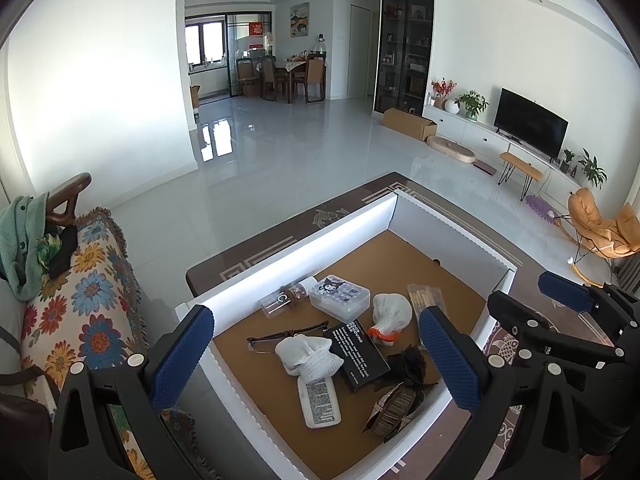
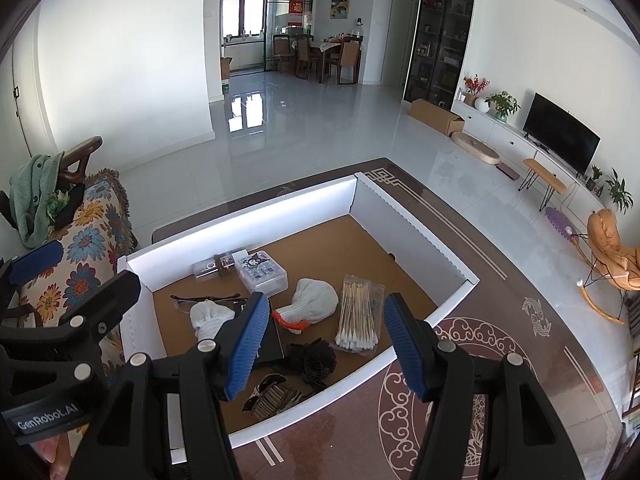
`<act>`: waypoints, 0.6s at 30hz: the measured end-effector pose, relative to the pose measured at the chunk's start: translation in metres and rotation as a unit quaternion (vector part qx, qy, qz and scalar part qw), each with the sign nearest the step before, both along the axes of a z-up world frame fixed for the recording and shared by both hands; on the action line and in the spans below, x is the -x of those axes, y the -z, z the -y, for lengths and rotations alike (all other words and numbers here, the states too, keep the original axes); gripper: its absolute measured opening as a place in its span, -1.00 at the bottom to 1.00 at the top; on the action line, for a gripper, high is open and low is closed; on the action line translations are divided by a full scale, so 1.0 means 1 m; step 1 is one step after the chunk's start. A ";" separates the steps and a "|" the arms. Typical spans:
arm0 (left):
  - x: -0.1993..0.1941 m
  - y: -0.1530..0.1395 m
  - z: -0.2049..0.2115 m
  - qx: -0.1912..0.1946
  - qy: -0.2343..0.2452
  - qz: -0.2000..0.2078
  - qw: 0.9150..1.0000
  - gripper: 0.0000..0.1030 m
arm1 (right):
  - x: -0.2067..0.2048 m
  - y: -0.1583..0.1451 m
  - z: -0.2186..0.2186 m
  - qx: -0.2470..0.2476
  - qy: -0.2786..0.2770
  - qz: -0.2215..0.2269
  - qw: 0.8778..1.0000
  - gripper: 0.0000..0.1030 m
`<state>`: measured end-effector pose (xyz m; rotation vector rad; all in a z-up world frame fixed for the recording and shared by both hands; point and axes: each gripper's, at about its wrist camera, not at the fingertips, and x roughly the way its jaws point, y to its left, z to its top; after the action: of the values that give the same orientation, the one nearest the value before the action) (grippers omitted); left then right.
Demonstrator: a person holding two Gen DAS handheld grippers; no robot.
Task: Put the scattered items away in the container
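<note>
White box [image 2: 416, 224] holding the items, both grippers' fingers [image 1: 180, 356] [image 2: 408, 348] wide, empty, seemingly hovering above it

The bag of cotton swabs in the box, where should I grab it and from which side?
Take the bag of cotton swabs across its narrow width near the middle, coming down from above. It lies flat on the floor of the white box as a long, slim packet with bare floor along both long sides. The right tongs are open and empty, and probably suit it.

2 gloves [image 2: 316, 300], 2 hair clips [image 2: 312, 360], 1 swab pack [image 2: 358, 320], 1 specs [image 2: 208, 299].
</note>
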<state>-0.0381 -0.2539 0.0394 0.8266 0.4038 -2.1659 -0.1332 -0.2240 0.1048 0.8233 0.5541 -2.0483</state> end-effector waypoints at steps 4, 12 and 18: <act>0.000 0.002 -0.001 0.000 0.001 0.000 1.000 1.00 | 0.000 0.000 -0.001 0.000 0.001 -0.001 1.000 0.19; 0.000 0.002 -0.002 0.001 0.001 0.000 1.000 1.00 | 0.000 0.000 -0.003 0.001 0.001 0.000 1.000 0.19; 0.000 0.002 -0.002 0.002 0.000 0.000 1.000 1.00 | 0.000 0.000 -0.003 0.002 0.000 0.000 1.000 0.19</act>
<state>-0.0379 -0.2518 0.0375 0.8257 0.4000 -2.1657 -0.1331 -0.2210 0.1047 0.8207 0.5497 -2.0499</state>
